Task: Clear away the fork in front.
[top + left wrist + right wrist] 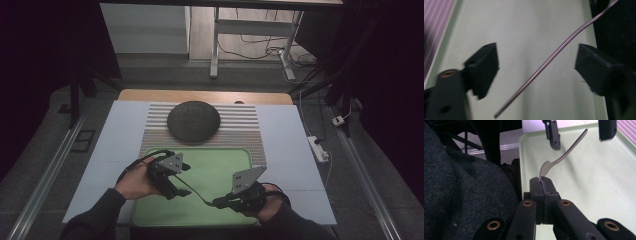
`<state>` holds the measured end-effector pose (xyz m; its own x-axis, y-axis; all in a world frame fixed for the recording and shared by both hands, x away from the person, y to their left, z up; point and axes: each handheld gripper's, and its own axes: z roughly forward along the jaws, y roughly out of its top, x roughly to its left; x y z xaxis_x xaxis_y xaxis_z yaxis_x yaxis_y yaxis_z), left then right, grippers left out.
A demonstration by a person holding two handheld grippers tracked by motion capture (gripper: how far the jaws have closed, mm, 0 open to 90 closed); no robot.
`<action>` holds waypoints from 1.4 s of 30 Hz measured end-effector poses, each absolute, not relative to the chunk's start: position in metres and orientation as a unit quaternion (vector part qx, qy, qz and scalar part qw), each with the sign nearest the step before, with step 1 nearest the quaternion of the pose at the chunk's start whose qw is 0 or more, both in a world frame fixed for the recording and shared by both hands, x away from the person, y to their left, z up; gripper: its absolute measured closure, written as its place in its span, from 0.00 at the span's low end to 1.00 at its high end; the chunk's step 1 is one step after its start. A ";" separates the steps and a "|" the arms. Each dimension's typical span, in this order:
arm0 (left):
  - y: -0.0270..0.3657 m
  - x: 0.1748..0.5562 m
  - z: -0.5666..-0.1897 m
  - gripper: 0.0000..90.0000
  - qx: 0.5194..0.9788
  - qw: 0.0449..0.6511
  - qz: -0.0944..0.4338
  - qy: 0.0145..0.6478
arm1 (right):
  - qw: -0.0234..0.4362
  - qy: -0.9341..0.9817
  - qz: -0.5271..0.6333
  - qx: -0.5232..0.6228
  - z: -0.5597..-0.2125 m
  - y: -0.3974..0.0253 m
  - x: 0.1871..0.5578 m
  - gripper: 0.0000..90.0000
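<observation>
The right hand-held gripper (541,181) is clenched on the head end of a thin metal fork (564,156); its jaws are pressed together with the metal pinched between them. The fork is held in the air above the green tray (220,165), over the tray's near half. Its long axis runs from the right hand-held gripper (222,202) up and toward the left hand-held gripper (177,192), the handle end pointing at the left one.

The left hand-held gripper (536,67) is released, jaws standing wide apart. The fork (549,60) handle is seen passing diagonally through the gap, touching neither jaw, its free tip past the jaws. The left hand is thus the nearer one to the handle; a closing of the jaws would seem to need little more than centring on the shaft.

Fork appearance: slim, grey, polished metal, with a gentle curve at the neck; tines are hidden in the clenched jaws.

A dark round mat (193,120) lies on a striped placemat (245,131) toward the far edge of the surface (115,145), well apart from the work.
</observation>
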<state>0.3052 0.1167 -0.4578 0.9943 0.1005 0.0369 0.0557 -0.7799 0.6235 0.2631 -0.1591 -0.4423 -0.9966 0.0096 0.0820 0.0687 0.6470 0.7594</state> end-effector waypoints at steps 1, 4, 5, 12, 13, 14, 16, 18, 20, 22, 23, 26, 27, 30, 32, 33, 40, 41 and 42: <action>0.115 0.304 -0.458 0.30 0.944 0.327 0.033 0.033 | 0.037 -0.906 -0.420 -0.019 -0.442 -0.159 0.263 0.99; 0.111 0.303 -0.459 0.40 0.948 0.318 0.027 0.011 | 0.042 -0.907 -0.420 -0.011 -0.442 -0.158 0.263 0.99; 0.110 0.303 -0.460 0.42 0.949 0.315 0.026 0.006 | 0.043 -0.906 -0.420 -0.010 -0.442 -0.158 0.263 0.99; 0.104 0.302 -0.461 0.62 0.955 0.296 0.014 -0.029 | 0.052 -0.908 -0.415 -0.001 -0.442 -0.158 0.264 0.99; 0.103 0.302 -0.462 0.65 0.954 0.296 0.013 -0.034 | 0.051 -0.910 -0.412 0.000 -0.442 -0.158 0.264 0.99; 0.103 0.302 -0.462 0.66 0.955 0.295 0.013 -0.038 | 0.051 -0.910 -0.412 0.001 -0.442 -0.158 0.264 0.99; 0.101 0.301 -0.462 0.71 0.955 0.294 0.009 -0.047 | 0.051 -0.910 -0.410 0.002 -0.442 -0.157 0.264 0.99; 0.100 0.300 -0.462 0.74 0.955 0.293 0.009 -0.054 | 0.052 -0.911 -0.409 0.004 -0.442 -0.158 0.264 0.99; 0.100 0.300 -0.462 0.76 0.954 0.291 0.012 -0.066 | 0.052 -0.912 -0.408 0.006 -0.442 -0.158 0.264 0.99; 0.099 0.299 -0.462 0.80 0.954 0.288 0.019 -0.078 | 0.051 -0.912 -0.406 0.007 -0.442 -0.158 0.265 0.99; 0.099 0.299 -0.462 0.82 0.955 0.286 0.019 -0.082 | 0.052 -0.913 -0.406 0.007 -0.442 -0.158 0.265 0.99; 0.097 0.297 -0.464 0.84 0.955 0.280 0.020 -0.097 | 0.058 -0.913 -0.404 0.010 -0.443 -0.158 0.266 0.99; 0.097 0.297 -0.464 0.85 0.955 0.277 0.019 -0.104 | 0.060 -0.914 -0.400 0.012 -0.443 -0.158 0.266 0.99; 0.095 0.295 -0.466 0.88 0.955 0.269 0.016 -0.125 | 0.066 -0.915 -0.397 0.016 -0.445 -0.157 0.266 0.99; 0.094 0.293 -0.468 0.90 0.955 0.262 0.013 -0.142 | 0.076 -0.914 -0.397 0.018 -0.446 -0.157 0.267 0.99; 0.093 0.292 -0.469 0.91 0.954 0.259 0.011 -0.148 | 0.078 -0.916 -0.392 0.023 -0.446 -0.156 0.267 0.99; 0.090 0.287 -0.472 0.96 0.954 0.241 -0.006 -0.177 | 0.079 -0.915 -0.394 0.028 -0.452 -0.157 0.268 0.95; 0.090 0.287 -0.472 0.96 0.954 0.241 -0.006 -0.177 | 0.078 -0.915 -0.395 0.026 -0.452 -0.158 0.269 0.94; 0.090 0.287 -0.472 0.96 0.955 0.242 -0.010 -0.171 | 0.078 -0.915 -0.395 0.026 -0.452 -0.158 0.269 0.94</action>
<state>0.2872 0.0896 -0.4721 0.9413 -0.3313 0.0638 -0.3219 -0.8249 0.4647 0.2685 -0.1577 -0.4518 -0.9863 -0.1100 0.1227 0.0139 0.6863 0.7272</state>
